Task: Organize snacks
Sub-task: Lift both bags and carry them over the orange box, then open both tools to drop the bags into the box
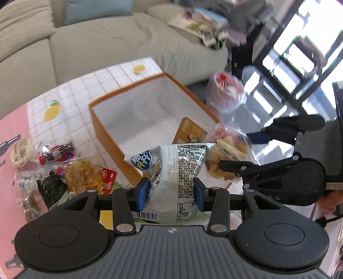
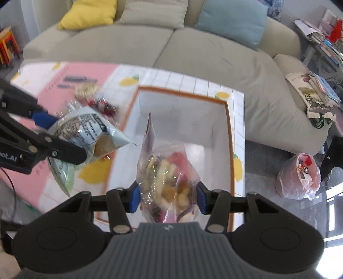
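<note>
Sofa: a beige sofa runs behind the desk, with a yellow cushion and a light blue cushion against its back.
Desk: the desk wears a cloth of white squares with lemons and a pink part.
Box: an orange-edged box with white inside walls stands open on the desk; in the left wrist view an orange-brown packet lies inside it near the closer wall.
Bin: a pink bin lined with a clear bag stands on the floor beside the desk.
Loose snacks: a heap of packets lies on the desk just beside the box, among them a red packet and a dark green one.
Left hand-held gripper: the left hand-held gripper has its blue pads pressed against both sides of a pale crisp bag, jaws partly closed, held above the desk at the near edge of the box.
Right hand-held gripper: the right hand-held gripper pinches a clear bag of mixed snacks between its blue pads, partly closed, above the open box.
</note>
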Motion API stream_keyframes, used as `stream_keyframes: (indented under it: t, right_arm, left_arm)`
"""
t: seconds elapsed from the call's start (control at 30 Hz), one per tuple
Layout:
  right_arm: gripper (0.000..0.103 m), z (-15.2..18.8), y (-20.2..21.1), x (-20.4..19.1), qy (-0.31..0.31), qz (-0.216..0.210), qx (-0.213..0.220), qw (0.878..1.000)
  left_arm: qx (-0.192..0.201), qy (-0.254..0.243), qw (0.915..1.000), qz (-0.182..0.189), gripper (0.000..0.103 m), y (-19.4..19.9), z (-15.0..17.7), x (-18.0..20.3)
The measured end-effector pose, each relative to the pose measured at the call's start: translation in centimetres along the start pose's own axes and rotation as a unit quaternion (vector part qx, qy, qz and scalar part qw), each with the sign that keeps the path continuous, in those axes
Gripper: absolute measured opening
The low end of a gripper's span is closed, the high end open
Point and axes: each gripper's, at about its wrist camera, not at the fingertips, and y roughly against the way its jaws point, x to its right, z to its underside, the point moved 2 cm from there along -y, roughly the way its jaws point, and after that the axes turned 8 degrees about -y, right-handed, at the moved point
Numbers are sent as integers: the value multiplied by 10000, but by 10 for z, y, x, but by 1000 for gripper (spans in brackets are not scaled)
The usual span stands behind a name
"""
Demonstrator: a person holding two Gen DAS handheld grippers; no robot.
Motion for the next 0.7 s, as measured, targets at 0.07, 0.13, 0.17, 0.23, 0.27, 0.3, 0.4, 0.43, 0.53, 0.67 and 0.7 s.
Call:
stream_keyframes:
  t: [0.07, 0.13, 0.17, 0.23, 0.27, 0.3, 0.4, 0.43, 0.53, 0.67, 0.7]
  right_arm:
    - [50, 4, -11, 6, 88, 22, -98, 9999]
    - [50, 7, -23, 11, 143, -25, -171, 9997]
    - [50, 8, -28, 12, 170, -33, -205, 9996]
    - [50, 9, -41, 15, 246, -18, -281, 9993]
    - [50, 10, -47, 17, 262, -36, -323, 9991]
    - [50, 10, -53, 19, 264, -66, -367, 9990]
    - [50, 10, -69, 27, 231, -126, -482, 9985]
    - [50, 10, -75, 29, 218, -163, -506, 9983]
    - [50, 11, -87, 33, 239, -175, -600, 9978]
    - [50, 13, -98, 38, 344, -177, -752, 9964]
    - [50, 15, -100, 39, 370, -191, -802, 9959]
  left_arm:
    - [-215, -212, 9995, -21, 49, -18, -5, 5]
    - [-416, -405, 9983, -58, 49, -34, -7, 7]
    - [-508, -472, 9976, -73, 49, -41, -7, 7]
    - [-658, -548, 9963, -31, 49, -54, -6, 5]
    - [-662, -564, 9962, 36, 49, -58, -5, 5]
    - [-652, -595, 9961, 92, 49, -60, -6, 5]
    - [-712, -810, 9940, 171, 49, -67, -10, 11]
    - [-728, -914, 9930, 158, 49, -70, -11, 14]
    - [-743, -1262, 9892, 46, 49, -77, -12, 24]
    - [-836, -1441, 9860, 120, 49, -92, -14, 26]
    - [-846, -1443, 9858, 160, 49, -95, -13, 26]
